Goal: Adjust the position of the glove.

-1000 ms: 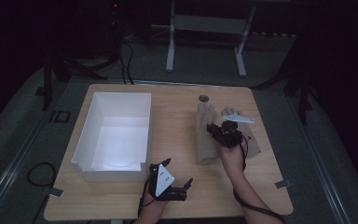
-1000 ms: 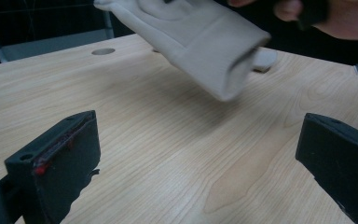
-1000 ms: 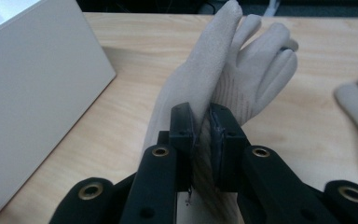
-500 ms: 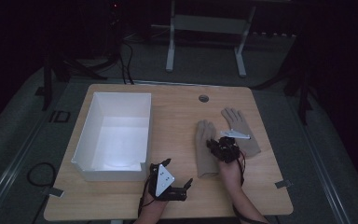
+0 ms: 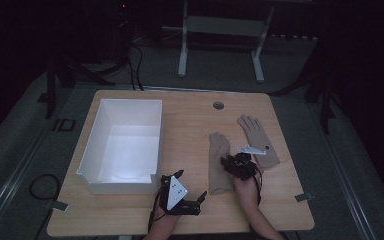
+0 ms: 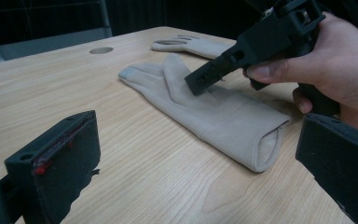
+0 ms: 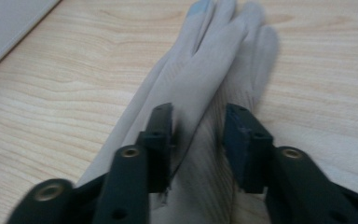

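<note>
The white rectangular open-topped bin [image 5: 122, 142] sits on the left of the light wooden counter [image 5: 185, 125], with nothing in it. My right gripper [image 7: 196, 140] hangs low over the nearer beige fabric glove [image 5: 218, 160] — jaws parted, one on each side of a raised fold, though I cannot tell if they touch it. A second beige glove [image 5: 257, 137] lies flat just beyond, to the right. My left gripper [image 5: 180, 192] rests near the counter's front edge, jaws spread wide with nothing between them.
</note>
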